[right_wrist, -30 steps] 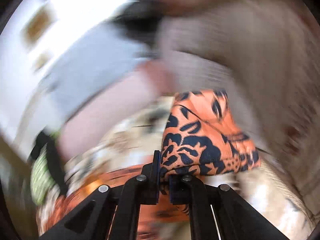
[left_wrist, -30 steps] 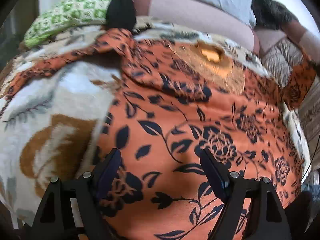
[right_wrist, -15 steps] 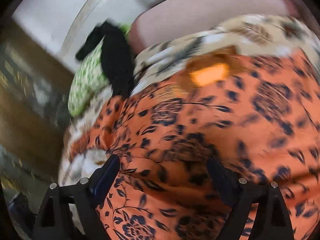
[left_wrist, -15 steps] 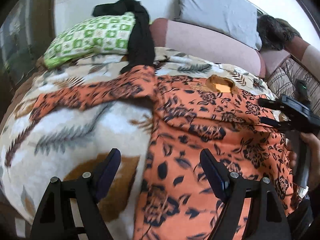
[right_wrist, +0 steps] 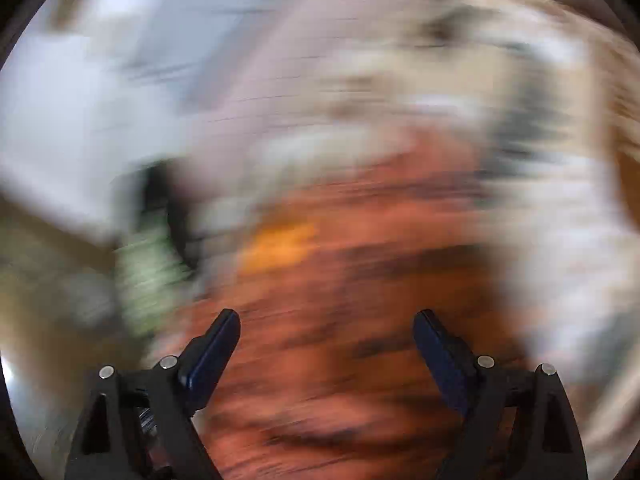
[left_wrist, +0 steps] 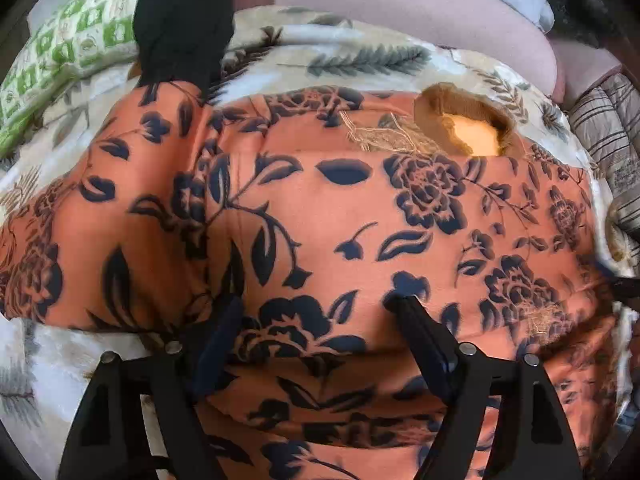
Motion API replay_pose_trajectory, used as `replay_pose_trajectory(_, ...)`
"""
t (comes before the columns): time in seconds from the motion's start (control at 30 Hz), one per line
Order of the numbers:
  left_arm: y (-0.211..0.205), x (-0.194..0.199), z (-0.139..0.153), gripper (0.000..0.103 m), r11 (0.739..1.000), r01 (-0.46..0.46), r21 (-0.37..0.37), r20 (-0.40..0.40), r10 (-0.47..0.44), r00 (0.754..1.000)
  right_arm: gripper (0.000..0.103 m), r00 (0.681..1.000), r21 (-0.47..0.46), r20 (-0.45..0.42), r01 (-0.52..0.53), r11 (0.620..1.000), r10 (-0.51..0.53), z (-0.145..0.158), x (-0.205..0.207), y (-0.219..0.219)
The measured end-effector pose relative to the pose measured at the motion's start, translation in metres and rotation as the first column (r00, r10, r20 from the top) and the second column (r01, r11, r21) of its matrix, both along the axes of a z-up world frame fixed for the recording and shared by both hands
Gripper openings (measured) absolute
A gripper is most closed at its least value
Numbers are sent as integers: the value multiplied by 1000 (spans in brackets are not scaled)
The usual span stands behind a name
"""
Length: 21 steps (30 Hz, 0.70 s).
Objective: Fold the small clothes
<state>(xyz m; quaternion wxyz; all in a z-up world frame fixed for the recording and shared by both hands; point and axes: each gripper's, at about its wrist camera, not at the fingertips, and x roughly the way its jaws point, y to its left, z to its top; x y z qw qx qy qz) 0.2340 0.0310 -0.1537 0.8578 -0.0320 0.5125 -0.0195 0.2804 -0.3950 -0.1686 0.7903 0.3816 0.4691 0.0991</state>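
An orange garment with a dark flower print [left_wrist: 340, 208] lies spread on a leaf-patterned blanket [left_wrist: 360, 56], neck opening [left_wrist: 468, 128] at the far side. My left gripper [left_wrist: 318, 304] hovers open close over the garment's middle, with nothing between its fingers. The right wrist view is badly smeared by motion. In it my right gripper [right_wrist: 326, 316] stands wide over the orange garment [right_wrist: 360, 280]; its jaws are closing, and nothing shows between them.
A green-checked pillow [left_wrist: 68, 48] with a black garment [left_wrist: 180, 20] draped on it lies at the far left. A pink bolster [left_wrist: 400, 8] runs along the back. A striped quilt [left_wrist: 604, 132] sits at the right edge.
My right gripper was shut on a fold of the orange cloth; it has let go, opened wide and swung down. My left gripper moved in closer over the garment's middle.
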Motion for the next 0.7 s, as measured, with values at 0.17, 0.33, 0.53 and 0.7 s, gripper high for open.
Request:
replay_pose_trajectory(0.17, 38, -58, 57, 80, 990, -22, -138, 180, 47, 983, 87, 979, -116, 179, -75, 990, 95, 61, -34, 17)
replay_pose_trajectory(0.33, 162, -107, 75, 85, 875, -299, -380, 206, 395, 895, 89, 949, -147, 218, -197, 969, 226, 72, -80, 60)
replay_pose_trajectory(0.53, 318, -117, 24, 84, 529, -577, -622, -20, 726, 687, 89, 944, -152, 153, -269, 951, 291, 46, -121, 95)
replay_pose_trajectory(0.7, 365, -111, -13, 81, 356, -664, -658, -140, 808, 572, 89, 955, -154, 105, -260, 953, 278, 35, -127, 104)
